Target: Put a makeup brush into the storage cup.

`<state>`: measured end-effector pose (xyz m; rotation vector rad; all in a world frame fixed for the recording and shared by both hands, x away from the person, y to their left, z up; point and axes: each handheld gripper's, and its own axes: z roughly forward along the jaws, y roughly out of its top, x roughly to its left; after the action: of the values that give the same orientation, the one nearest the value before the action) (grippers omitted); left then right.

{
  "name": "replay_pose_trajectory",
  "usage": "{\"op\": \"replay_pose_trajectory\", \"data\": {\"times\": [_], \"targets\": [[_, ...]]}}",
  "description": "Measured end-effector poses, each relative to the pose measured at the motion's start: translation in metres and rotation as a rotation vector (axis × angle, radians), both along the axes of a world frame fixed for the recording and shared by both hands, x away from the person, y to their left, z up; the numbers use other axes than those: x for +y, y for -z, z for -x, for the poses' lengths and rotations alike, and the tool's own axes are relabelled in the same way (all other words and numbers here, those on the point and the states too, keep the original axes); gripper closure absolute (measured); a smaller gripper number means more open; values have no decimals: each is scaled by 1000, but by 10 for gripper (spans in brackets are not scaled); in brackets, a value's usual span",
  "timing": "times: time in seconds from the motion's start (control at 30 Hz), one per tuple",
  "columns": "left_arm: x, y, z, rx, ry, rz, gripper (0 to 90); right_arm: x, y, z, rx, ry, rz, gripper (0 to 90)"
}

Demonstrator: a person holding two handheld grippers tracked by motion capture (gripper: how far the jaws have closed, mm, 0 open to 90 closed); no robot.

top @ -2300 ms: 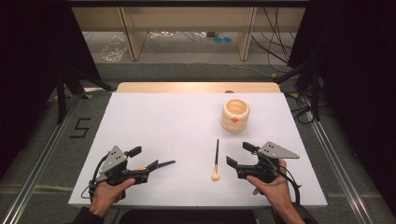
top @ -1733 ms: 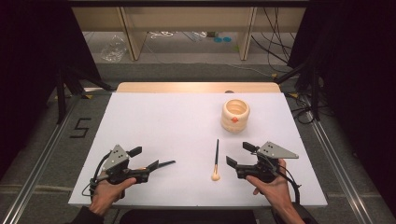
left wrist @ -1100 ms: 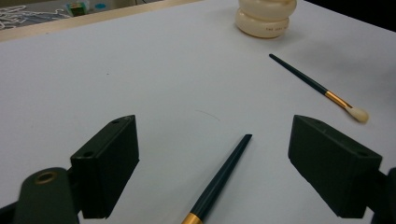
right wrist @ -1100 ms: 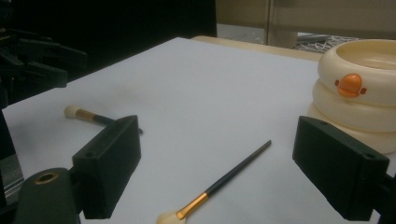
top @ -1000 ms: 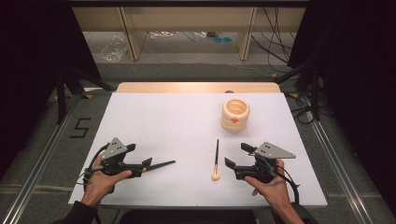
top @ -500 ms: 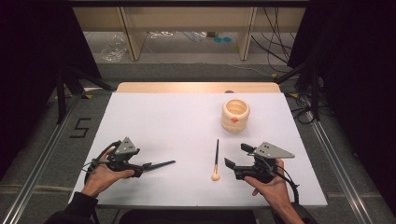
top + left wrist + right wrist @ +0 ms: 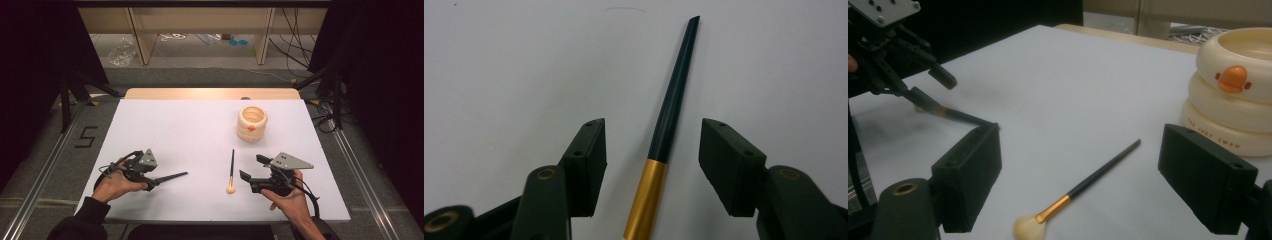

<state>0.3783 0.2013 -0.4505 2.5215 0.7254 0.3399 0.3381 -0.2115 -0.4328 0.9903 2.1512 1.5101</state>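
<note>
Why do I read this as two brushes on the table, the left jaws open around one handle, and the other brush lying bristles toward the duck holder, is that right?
Not the last part. The second brush lies with its bristles toward the person and its handle tip toward the duck holder, as the high view shows. The rest stands: the left gripper has its jaws open on either side of the first brush.

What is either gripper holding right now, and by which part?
Nothing. The left gripper has its open jaws either side of the dark-handled, gold-ferruled brush near its ferrule, without touching it; the right gripper is open and empty.
</note>
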Motion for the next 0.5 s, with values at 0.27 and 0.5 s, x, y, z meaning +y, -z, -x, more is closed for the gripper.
{"op": "replay_pose_trajectory", "data": {"times": [0.27,0.5], "targets": [[2,0,-13,81,65,-101,539,1,-1,1,-2,-18,7,187],[-2,2,-14,90,57,-139,607,2,-1,1,6,-28,13,191]]}}
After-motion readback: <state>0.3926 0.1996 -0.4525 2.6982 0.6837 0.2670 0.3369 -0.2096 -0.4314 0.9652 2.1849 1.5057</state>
